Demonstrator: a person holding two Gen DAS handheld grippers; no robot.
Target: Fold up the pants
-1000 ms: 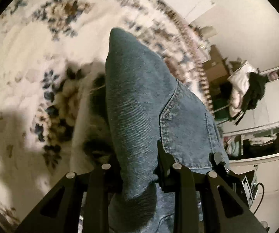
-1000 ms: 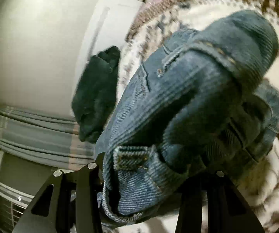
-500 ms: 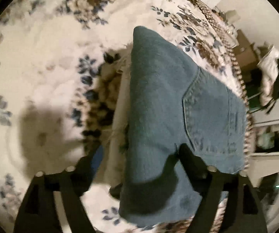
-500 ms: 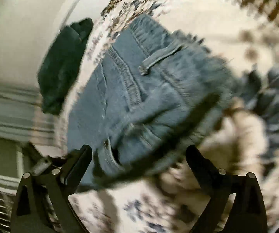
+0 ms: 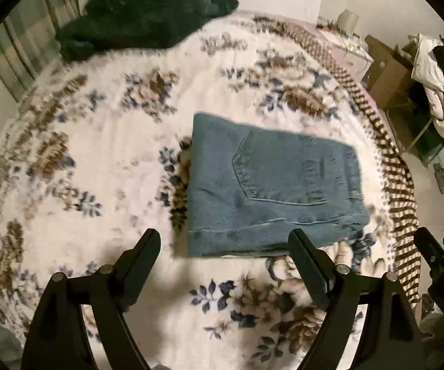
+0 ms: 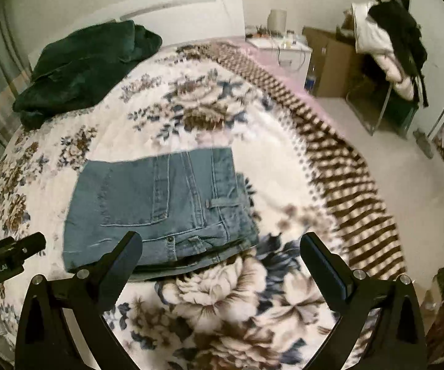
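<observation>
Left gripper (image 5: 223,239) angled steeply down, jaws spread wide, nothing between them. Right gripper (image 6: 222,240) likewise pitched down, jaws just opened to full width, empty. Black tip at 3 o'clock in left view, probably the right gripper's.

Both views are dim and yellowish, with soft motion blur over the flowered blanket (image 5: 104,166). Fisheye bending curves the edges; black corners frame each picture.
</observation>
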